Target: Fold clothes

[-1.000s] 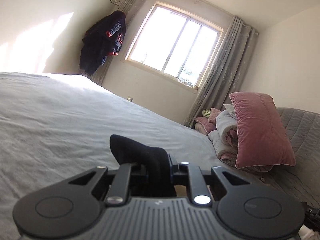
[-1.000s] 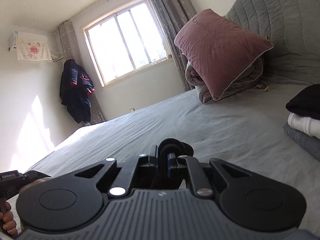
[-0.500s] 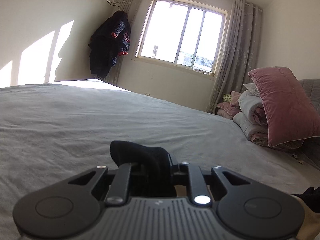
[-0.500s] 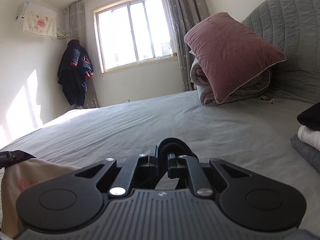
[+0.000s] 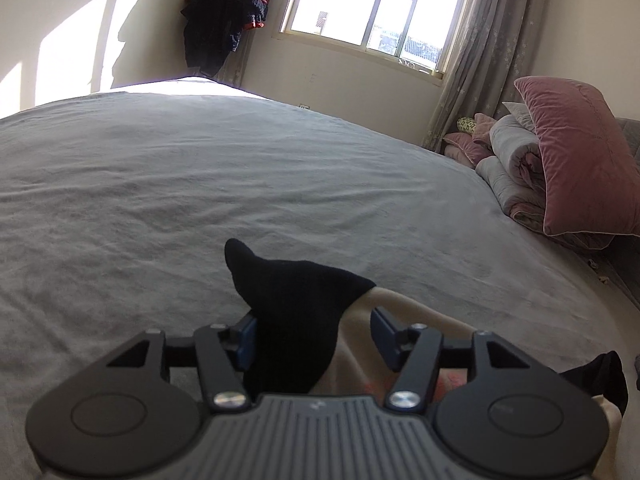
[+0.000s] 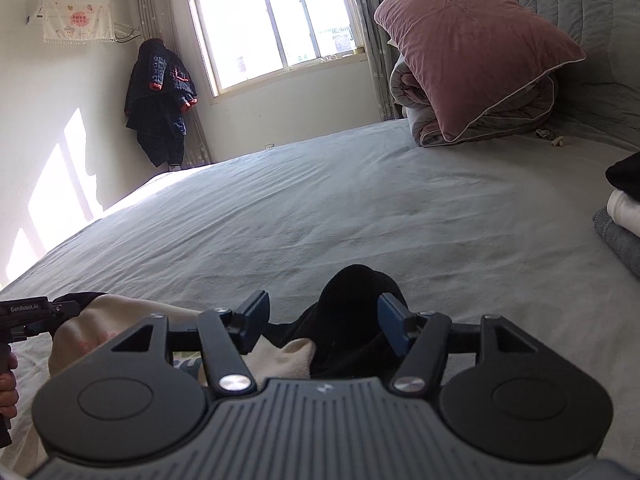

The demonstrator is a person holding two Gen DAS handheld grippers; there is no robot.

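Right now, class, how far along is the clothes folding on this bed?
Done: a stack of folded clothes sits at the bed's right edge. In hand: both grippers' jaws have just been opening, left gripper and right gripper letting go of the beige garment's black cuffs, which lie between them. Left: the remaining folds and stacking it.

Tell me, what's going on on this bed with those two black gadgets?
A person is folding a cream garment with black cuffs on the grey bed, a hand-held gripper in each hand. The jaws of both the left gripper and the right gripper have just been opening, and black fabric lies loose between each pair. Folded clothes are stacked at the right.
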